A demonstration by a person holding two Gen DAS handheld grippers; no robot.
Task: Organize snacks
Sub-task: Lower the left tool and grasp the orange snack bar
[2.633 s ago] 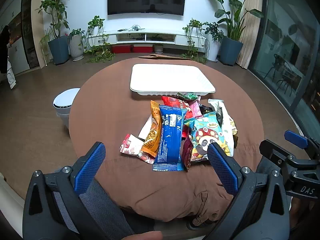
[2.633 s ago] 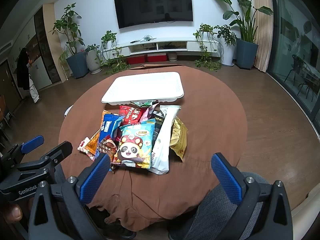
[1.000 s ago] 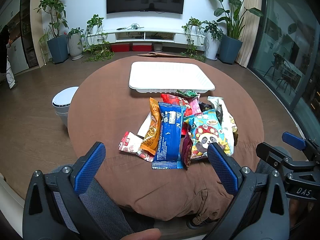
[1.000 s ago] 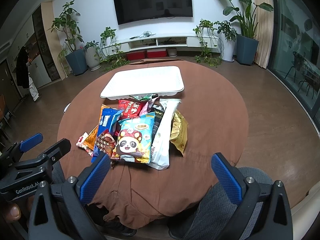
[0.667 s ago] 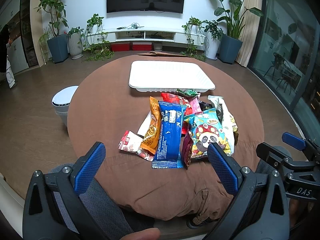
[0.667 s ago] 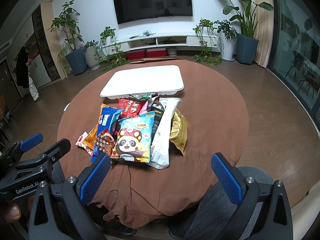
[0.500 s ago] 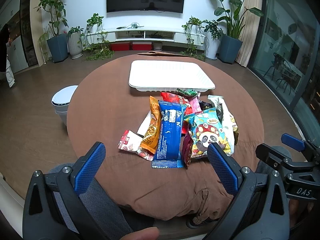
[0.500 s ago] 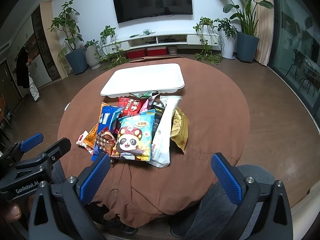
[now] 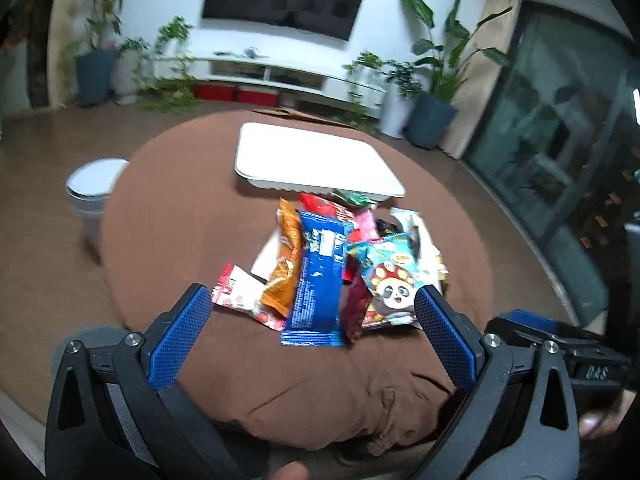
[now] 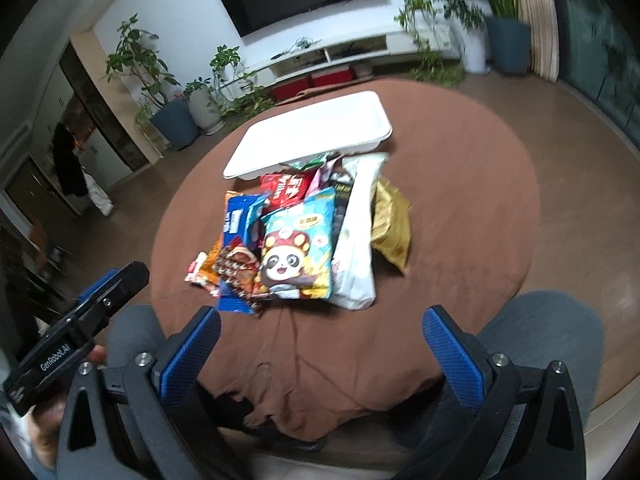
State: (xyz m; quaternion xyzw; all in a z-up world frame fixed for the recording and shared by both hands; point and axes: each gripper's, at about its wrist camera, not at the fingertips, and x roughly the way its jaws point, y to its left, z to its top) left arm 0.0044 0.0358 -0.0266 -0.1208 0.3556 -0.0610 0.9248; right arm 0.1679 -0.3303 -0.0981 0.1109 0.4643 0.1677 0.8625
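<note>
A heap of snack packets lies mid-table: a long blue packet (image 9: pixel 318 276), a panda bag (image 9: pixel 390 282) (image 10: pixel 298 248), an orange packet (image 9: pixel 286 268), a red-white packet (image 9: pixel 236 294), a white bag (image 10: pixel 356 232) and a gold bag (image 10: pixel 392 220). An empty white tray (image 9: pixel 316 164) (image 10: pixel 312 136) sits behind the heap. My left gripper (image 9: pixel 312 340) is open and empty at the near table edge, just before the heap. My right gripper (image 10: pixel 320 356) is open and empty, nearer the edge.
The round table wears a brown cloth (image 9: pixel 180 208) that bunches at the near edge. A white bin (image 9: pixel 94 188) stands on the floor left of the table. Potted plants and a TV console line the far wall.
Both grippers have moved forward toward the heap and tilted; the views are blurred by motion. Both stay open. The snacks have not moved.
</note>
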